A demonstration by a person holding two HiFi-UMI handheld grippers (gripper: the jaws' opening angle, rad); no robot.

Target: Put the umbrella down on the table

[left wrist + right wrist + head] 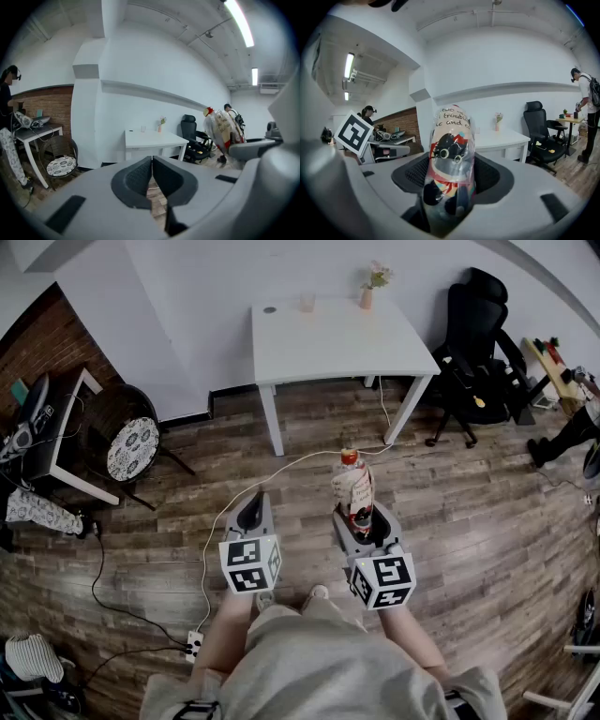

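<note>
Two tongs: the left tongs (151, 165) are pinched together and empty. The right tongs (364, 526) clamp one folded, cartoon-printed umbrella in clear plastic (353, 486), well short of the one white bench (337, 345).

Head view: high, steeply down on floor (469, 512), table (337, 338) far ahead. Gripper views: low, close behind own jaws, both face same table, black chair (478, 343).

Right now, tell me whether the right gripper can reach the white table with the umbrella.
Probably not from here. The right gripper, shut on the umbrella, is near the person's body, and the table stands well ahead. Only a cable lies on the floor between, so walking forward should bring it within reach.
</note>
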